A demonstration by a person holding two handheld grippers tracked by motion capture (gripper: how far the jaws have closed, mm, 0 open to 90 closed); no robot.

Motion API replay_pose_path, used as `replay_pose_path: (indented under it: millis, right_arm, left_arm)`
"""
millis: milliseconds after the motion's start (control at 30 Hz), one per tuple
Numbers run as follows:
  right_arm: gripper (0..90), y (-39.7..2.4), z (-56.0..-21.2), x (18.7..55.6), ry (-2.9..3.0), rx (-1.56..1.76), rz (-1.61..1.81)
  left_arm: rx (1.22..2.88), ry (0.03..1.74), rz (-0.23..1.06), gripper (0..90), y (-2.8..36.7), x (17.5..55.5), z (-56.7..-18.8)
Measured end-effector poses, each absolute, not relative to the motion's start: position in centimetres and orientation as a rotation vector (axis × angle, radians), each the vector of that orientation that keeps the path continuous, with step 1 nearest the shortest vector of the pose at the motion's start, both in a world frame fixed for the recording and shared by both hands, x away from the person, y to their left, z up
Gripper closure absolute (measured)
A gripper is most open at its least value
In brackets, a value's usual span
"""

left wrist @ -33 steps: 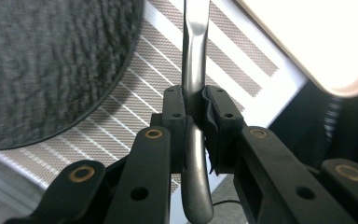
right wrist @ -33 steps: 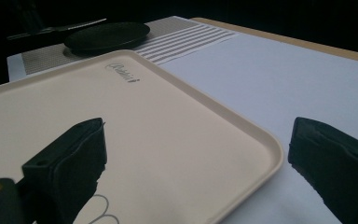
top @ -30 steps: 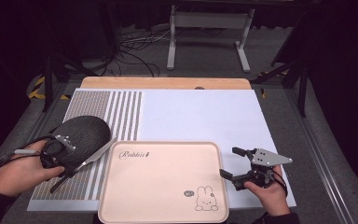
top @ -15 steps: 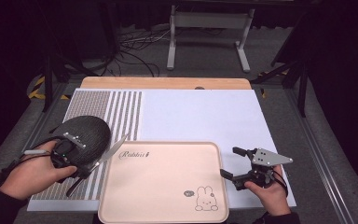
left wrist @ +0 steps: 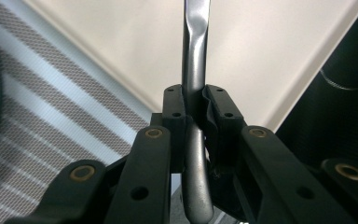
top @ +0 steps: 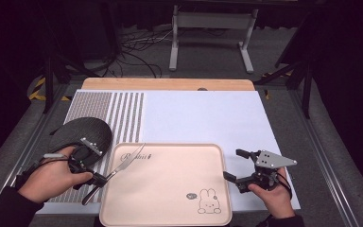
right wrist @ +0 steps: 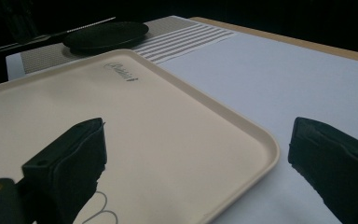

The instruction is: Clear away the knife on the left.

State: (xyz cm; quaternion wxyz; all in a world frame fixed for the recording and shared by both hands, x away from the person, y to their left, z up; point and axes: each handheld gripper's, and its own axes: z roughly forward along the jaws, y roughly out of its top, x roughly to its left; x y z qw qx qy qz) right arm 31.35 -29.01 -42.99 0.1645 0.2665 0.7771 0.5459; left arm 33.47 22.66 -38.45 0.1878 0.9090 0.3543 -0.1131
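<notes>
My left gripper (top: 99,178) is shut on the handle of a metal table knife (top: 125,164). The knife's blade slants up and right over the left rim of the cream tray (top: 170,198). In the left gripper view the pads (left wrist: 176,105) clamp the knife (left wrist: 195,70) from both sides, with the tray (left wrist: 261,46) beyond. My right gripper (top: 232,164) stands open at the tray's right edge with nothing between its jaws. The right gripper view shows the right gripper (right wrist: 196,135) straddling the tray's near corner (right wrist: 261,144).
A dark round plate (top: 82,134) lies on the striped placemat (top: 118,113), just behind my left hand. A white mat (top: 208,118) covers the table's middle and right. The tray bears a small rabbit drawing (top: 209,202). Stand legs and cables lie beyond the far edge.
My left hand has carried the knife rightward, from over the striped placemat to the tray's left rim. The right gripper has stayed put.
</notes>
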Motion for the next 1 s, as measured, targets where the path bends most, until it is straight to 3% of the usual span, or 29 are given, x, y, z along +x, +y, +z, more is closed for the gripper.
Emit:
replay_pose_path:
  millis: [600,1000]
  right_arm:
    - [4.9,-29.1,-42.9,31.2,2.208,0.761,1.575]
    - [4.9,-29.2,-42.9,31.2,2.208,0.761,1.572]
  left_arm:
    - [2.553,0.937,-0.414,79.8,19.5,33.4,-40.9]
    - [2.59,0.939,-0.41,79.9,18.3,33.1,-42.5]
